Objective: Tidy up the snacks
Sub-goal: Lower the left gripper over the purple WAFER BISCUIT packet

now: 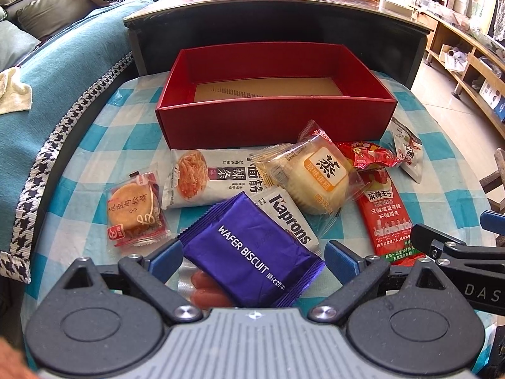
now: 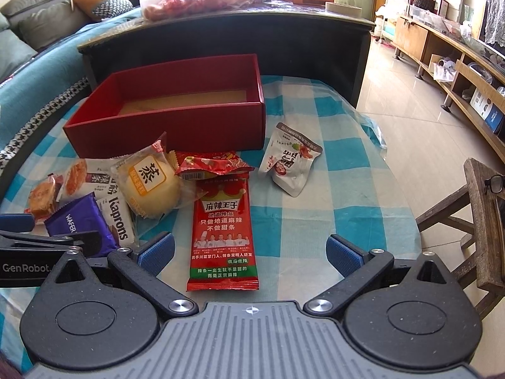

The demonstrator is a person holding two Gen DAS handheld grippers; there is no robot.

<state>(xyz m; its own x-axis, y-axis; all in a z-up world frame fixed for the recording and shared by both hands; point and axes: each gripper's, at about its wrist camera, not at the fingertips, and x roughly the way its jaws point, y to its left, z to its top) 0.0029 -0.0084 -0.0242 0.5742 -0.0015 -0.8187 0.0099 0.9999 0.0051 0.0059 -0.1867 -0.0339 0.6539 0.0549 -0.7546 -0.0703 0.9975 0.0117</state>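
Note:
An empty red box point(image 1: 274, 120) point(image 2: 176, 123) stands at the back of the checked table. Snacks lie in front of it. In the left wrist view my left gripper point(image 1: 252, 257) is open, its fingers on either side of a purple wafer biscuit pack point(image 1: 252, 252) that lies on a Kaprons pack point(image 1: 290, 218) and a sausage pack point(image 1: 205, 290). In the right wrist view my right gripper point(image 2: 249, 252) is open around the lower end of a long red spicy strip pack point(image 2: 222, 230), which lies flat on the table.
Also on the blue-and-white cloth point(image 2: 331, 221): a round pastry point(image 1: 135, 211), a white noodle-strip pack point(image 1: 208, 177), a steamed cake point(image 1: 318, 173) point(image 2: 151, 183), a small red pack point(image 2: 211, 164), a white pouch point(image 2: 288, 164). A dark cabinet point(image 1: 284, 28) stands behind; a wooden stool point(image 2: 479, 221) stands right.

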